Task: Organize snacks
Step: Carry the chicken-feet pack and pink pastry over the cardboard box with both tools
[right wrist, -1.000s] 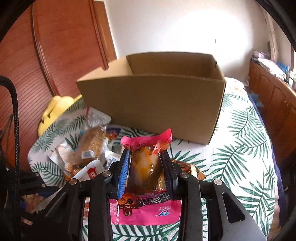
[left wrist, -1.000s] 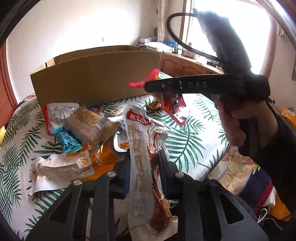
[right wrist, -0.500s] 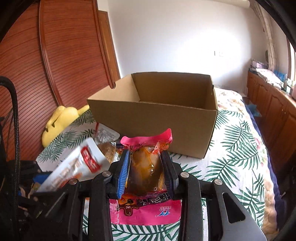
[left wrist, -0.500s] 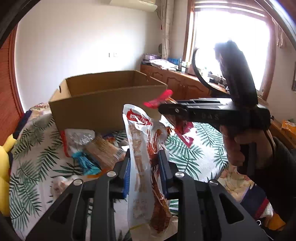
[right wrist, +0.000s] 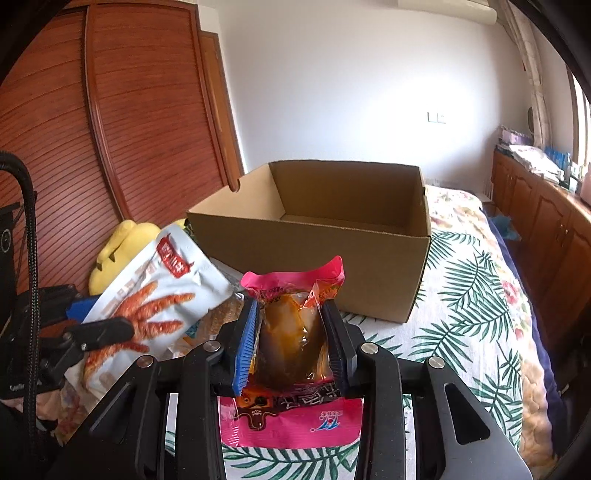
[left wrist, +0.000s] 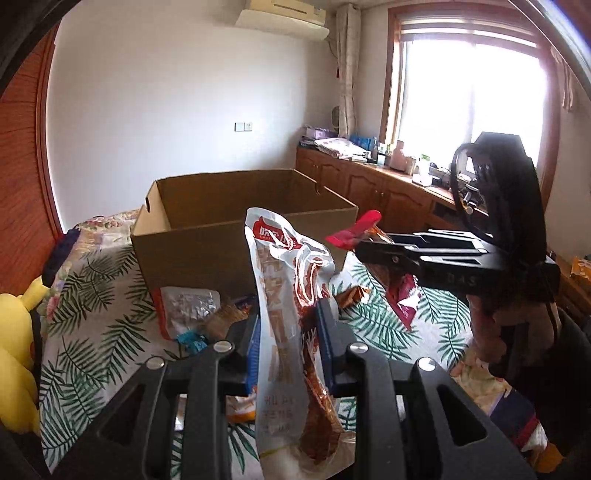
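Two grippers each grip one snack packet, one cardboard box (right wrist: 325,236) stands open, one yellow plush toy (left wrist: 16,343) lies beside several loose packets, too jumbled to count.

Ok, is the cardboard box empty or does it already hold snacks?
Cannot tell fully. The cardboard box is open-topped, and the visible inner walls and strip of floor are bare, but its near wall hides most of the bottom in both views.

White walls (left wrist: 166,92), bright window (left wrist: 472,92), wood cabinets (right wrist: 546,221), AC unit (left wrist: 284,16).
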### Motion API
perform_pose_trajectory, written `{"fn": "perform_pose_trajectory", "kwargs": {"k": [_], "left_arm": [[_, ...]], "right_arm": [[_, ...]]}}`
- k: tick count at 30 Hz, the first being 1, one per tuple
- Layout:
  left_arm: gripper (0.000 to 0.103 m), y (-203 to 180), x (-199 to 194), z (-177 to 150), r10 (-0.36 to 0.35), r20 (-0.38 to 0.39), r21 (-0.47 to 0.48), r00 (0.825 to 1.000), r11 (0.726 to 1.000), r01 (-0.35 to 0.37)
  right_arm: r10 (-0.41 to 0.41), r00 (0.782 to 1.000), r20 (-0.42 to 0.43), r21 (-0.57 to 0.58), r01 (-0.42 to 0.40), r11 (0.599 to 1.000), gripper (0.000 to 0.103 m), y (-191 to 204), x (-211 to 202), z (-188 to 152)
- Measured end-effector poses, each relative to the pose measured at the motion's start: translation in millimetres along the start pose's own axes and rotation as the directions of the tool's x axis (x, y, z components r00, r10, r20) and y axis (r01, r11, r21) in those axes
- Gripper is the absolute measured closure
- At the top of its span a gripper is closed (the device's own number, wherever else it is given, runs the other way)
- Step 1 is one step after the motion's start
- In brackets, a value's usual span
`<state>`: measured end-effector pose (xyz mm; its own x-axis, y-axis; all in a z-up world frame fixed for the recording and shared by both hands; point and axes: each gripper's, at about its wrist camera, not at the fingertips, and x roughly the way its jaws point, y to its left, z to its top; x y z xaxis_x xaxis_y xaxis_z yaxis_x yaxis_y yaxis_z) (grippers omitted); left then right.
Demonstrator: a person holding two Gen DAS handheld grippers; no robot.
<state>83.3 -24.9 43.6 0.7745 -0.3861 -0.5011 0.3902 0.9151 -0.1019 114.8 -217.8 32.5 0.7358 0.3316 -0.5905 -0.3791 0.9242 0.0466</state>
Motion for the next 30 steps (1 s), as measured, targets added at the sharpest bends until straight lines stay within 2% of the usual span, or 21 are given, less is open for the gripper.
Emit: {"fn": "perform_pose_trajectory", "kwargs": {"k": [10, 17, 30], "left_arm": [[0.08, 23, 10, 28, 0.025, 0.038, -0.025, 0.999, 0.999, -0.024], [0.08, 44, 26, 56, 0.042, 0.058, -0.034, 0.997, 0.999, -0.04], [0.08, 89, 72, 99, 0.083, 0.066, -0.045, 0.994, 0.996, -0.08]], "right_arm": [[0.021, 0.999, 0.045, -0.02, -0.02, 1.0, 0.068, 5, -2, 17], [0.046, 0.995, 0.084, -0.042, -0.043, 0.998, 0.068, 4, 6, 42], [0.044, 0.993, 0.105, -0.076, -0.036, 0.996, 0.068, -13, 50, 94]]}}
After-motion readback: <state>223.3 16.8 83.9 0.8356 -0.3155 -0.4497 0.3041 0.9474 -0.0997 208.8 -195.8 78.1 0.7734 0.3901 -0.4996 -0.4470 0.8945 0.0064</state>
